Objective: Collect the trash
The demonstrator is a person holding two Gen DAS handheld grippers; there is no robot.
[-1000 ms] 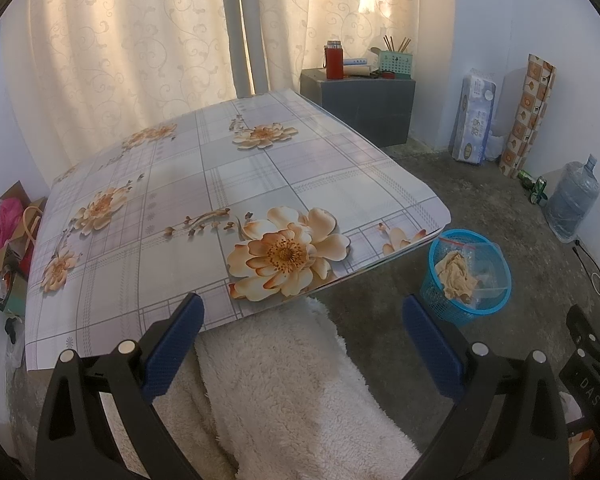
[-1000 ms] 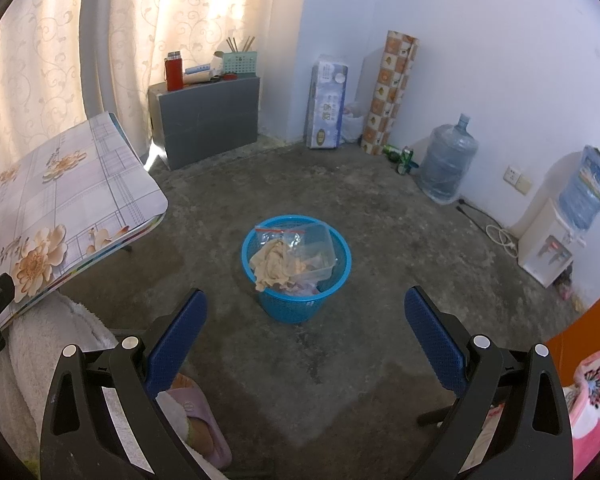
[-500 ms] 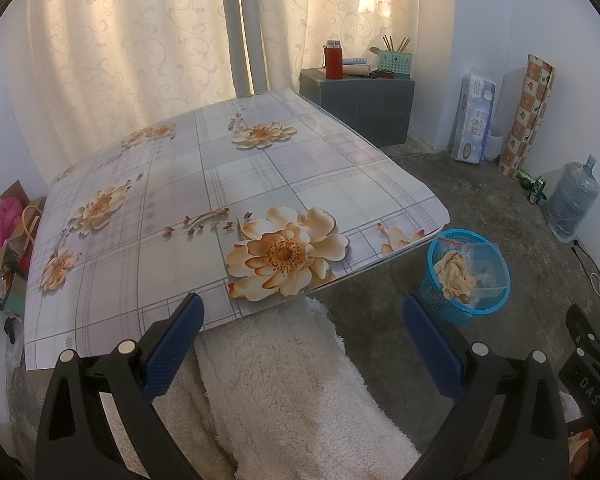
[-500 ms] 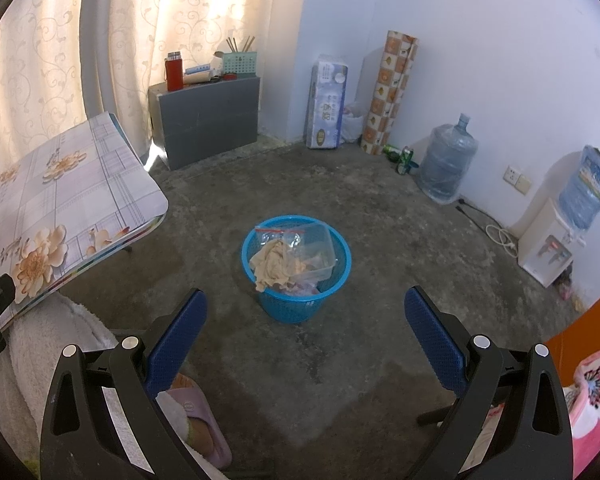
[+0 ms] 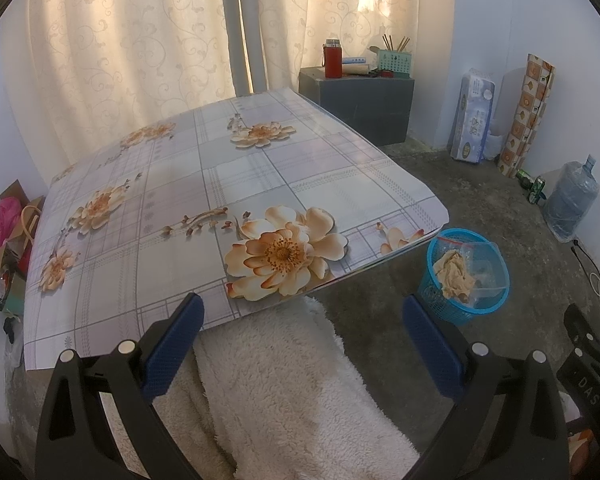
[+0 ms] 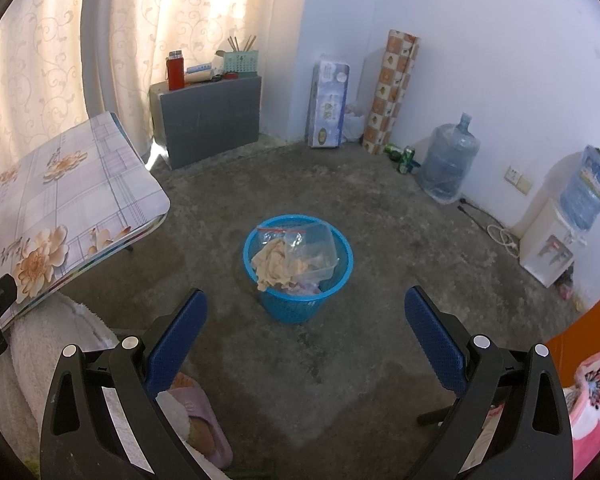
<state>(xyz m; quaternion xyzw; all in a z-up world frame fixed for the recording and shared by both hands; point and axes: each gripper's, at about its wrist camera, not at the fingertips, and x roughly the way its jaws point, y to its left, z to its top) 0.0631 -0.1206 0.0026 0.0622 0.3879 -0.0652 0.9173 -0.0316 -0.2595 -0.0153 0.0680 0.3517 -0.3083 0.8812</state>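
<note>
Basket [image 6: 298,280] on floor, right of desk [image 5: 228,184]. Holds crumpled paper [image 6: 274,266] + plastic bag [image 6: 314,244]: light, soft, crushable; pinch by loose fold. Left tongs [image 5: 302,340], right tongs [image 6: 306,334] both released, empty.

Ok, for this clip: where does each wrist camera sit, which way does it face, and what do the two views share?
Left wrist: behind the open left gripper, facing the floral table; the right gripper's black body shows at the right edge.
Right wrist: behind the open right gripper, aimed down at the blue trash basket on the floor.
Shared: basket, table, grey cabinet, water jug.
</note>
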